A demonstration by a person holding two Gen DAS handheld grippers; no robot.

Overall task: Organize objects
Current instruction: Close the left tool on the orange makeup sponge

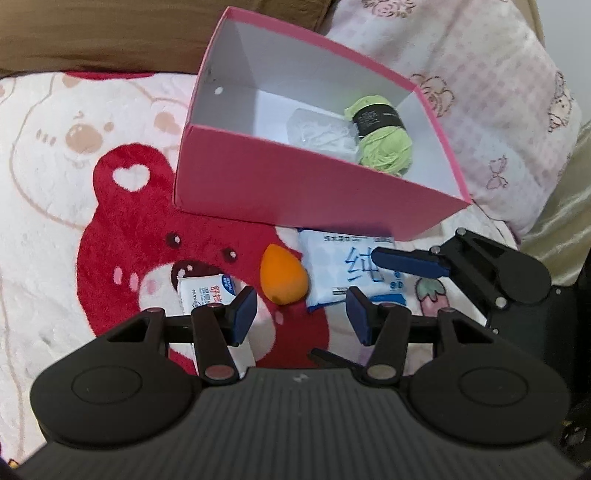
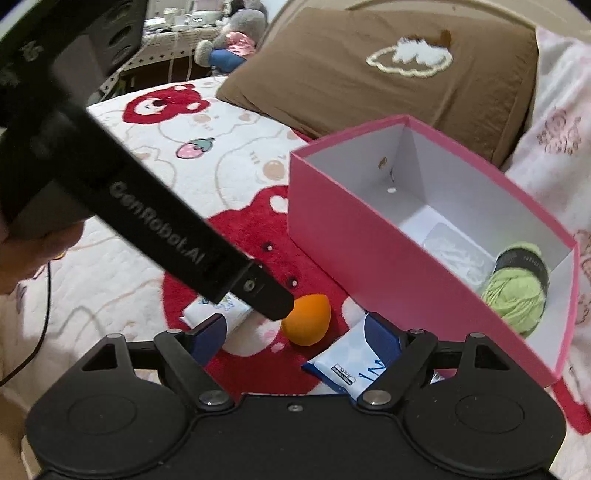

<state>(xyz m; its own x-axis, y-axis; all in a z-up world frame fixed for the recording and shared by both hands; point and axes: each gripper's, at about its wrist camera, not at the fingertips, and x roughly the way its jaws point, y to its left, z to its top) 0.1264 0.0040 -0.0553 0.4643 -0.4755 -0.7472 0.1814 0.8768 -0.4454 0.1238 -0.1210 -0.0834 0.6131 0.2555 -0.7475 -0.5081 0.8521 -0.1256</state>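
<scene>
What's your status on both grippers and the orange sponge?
Left gripper open, empty. Right gripper open, empty. Orange egg-shaped sponge lies loose on the bear blanket, outside the pink box. Nothing blocking.

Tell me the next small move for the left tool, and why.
Probably lower the left tool a little over the orange teardrop sponge and close. Its jaws stand open and empty just short of it, and the pink cardboard box behind has room.

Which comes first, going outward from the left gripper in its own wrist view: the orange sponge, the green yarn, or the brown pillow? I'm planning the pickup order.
1. Orange sponge, on the blanket just ahead of the left gripper.
2. Green yarn, inside the pink box, at its right end.
3. Brown pillow, behind the box, top left.
</scene>
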